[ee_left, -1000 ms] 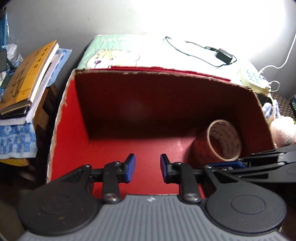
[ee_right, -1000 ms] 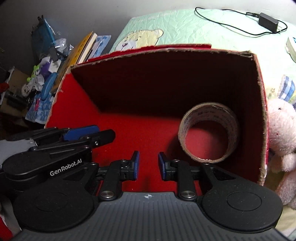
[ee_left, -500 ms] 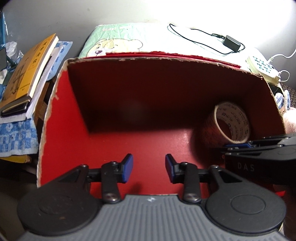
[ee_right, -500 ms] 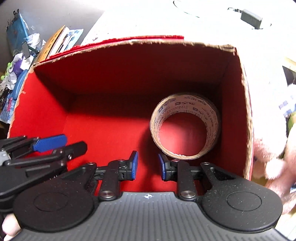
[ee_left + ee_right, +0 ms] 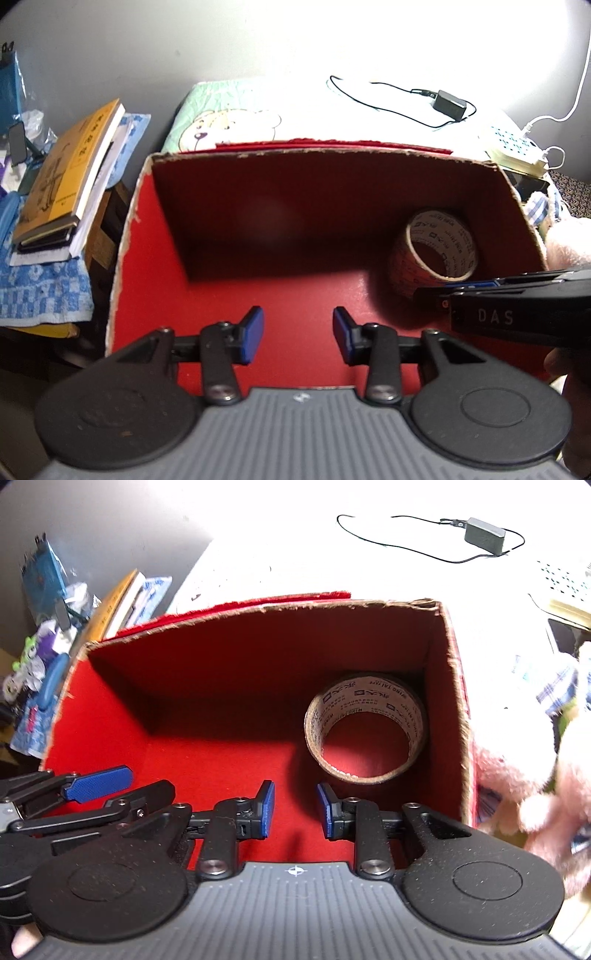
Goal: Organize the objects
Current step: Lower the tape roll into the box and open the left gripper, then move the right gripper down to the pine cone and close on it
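The box [image 5: 448, 686] is red inside; within it sits a brown tape roll [image 5: 365, 731] with printed lettering. Beside the box, a pink plush [image 5: 517, 775]; behind it, a yellow book [image 5: 62, 173].

A pale green quilt [image 5: 229, 122] printed with a cartoon bear covers the bed. On it, toward its far right, lies a black charger [image 5: 448, 104] with a thin black cable looping back across the fabric. At the quilt's right edge sits a white power strip [image 5: 511, 147], and a white cord [image 5: 576, 99] climbs from it up the grey wall [image 5: 110, 48]. Left of the quilt, a yellow book [image 5: 66, 173] tops a tilted stack of books resting on a blue checked towel [image 5: 40, 291]. Further left stand a blue packet [image 5: 42, 576] and small green and purple toys [image 5: 33, 653].
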`<action>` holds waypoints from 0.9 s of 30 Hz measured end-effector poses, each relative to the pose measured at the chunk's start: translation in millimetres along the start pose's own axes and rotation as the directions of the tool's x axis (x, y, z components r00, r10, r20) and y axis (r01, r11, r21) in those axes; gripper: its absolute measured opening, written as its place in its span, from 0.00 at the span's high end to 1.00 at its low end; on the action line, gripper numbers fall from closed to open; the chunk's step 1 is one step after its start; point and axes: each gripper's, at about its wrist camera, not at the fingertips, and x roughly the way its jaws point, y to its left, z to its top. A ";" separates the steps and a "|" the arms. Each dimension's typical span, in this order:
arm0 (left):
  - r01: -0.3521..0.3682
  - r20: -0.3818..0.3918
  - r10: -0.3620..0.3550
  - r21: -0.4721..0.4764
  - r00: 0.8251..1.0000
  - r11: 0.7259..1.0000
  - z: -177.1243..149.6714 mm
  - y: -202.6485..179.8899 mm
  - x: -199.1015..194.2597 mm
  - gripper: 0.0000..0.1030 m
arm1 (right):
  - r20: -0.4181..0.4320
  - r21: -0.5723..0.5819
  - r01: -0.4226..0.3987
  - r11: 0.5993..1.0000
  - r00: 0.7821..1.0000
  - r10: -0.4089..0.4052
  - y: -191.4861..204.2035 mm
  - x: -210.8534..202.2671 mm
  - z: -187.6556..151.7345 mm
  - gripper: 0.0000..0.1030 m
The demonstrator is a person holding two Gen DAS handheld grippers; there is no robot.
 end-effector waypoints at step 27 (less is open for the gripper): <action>0.139 0.160 -0.159 0.133 0.974 0.981 -93.8 -29.9 -126.6 0.48 | 0.198 -0.014 -0.103 0.995 0.975 0.104 -16.4 -115.7 -96.0 0.73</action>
